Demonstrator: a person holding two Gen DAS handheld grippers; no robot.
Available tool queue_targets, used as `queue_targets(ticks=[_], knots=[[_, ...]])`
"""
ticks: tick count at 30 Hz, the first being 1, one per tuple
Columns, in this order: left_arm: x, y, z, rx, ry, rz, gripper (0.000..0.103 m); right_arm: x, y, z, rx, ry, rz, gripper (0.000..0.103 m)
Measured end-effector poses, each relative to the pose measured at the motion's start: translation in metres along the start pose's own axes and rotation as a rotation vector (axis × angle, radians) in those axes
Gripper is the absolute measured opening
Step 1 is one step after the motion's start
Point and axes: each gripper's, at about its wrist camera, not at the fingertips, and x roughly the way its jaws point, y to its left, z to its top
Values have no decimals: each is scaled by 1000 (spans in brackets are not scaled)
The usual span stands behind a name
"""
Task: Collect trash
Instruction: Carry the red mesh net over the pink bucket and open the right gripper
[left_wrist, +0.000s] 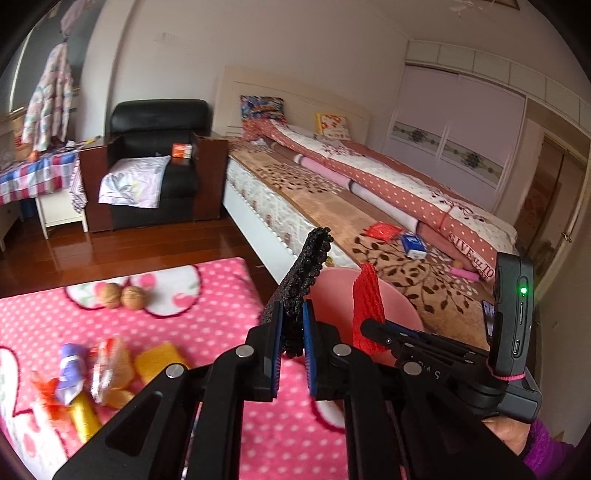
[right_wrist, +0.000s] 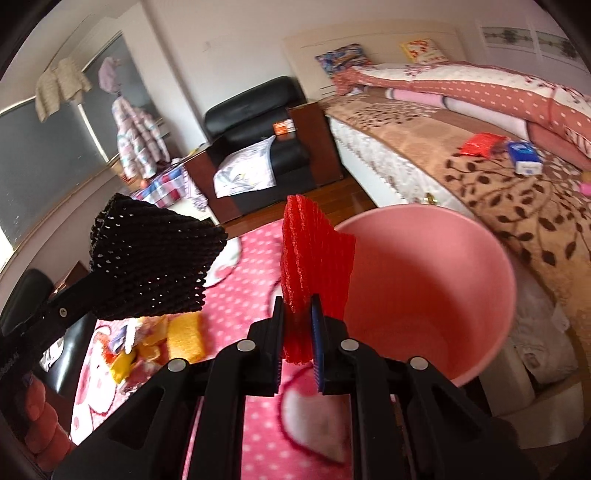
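Note:
My left gripper (left_wrist: 291, 332) is shut on a black foam net sleeve (left_wrist: 301, 280), held upright above the pink blanket; the sleeve also shows in the right wrist view (right_wrist: 155, 258). My right gripper (right_wrist: 298, 328) is shut on a red foam net sleeve (right_wrist: 314, 254), held up just left of the pink bin (right_wrist: 491, 273). In the left wrist view the red sleeve (left_wrist: 367, 306) stands in front of the bin (left_wrist: 402, 306). More trash lies on the blanket: wrappers (left_wrist: 74, 373), a yellow sponge (left_wrist: 159, 360) and two walnuts (left_wrist: 122, 295).
The pink dotted blanket (left_wrist: 221, 295) covers the surface below. The bed (left_wrist: 369, 206) stands to the right, with a red packet (left_wrist: 382, 232) and a blue box (left_wrist: 413, 245) on it. A black armchair (left_wrist: 155, 147) stands behind on the wooden floor.

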Motion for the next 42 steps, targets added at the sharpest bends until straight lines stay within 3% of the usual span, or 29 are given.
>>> queue_targets(ticks=[20, 42], knots=[[91, -70, -1, 98, 97, -31, 10, 17, -69, -6, 81, 54, -69, 14], [138, -76, -17, 103, 189, -22, 10, 32, -93, -10, 112, 78, -76, 14]])
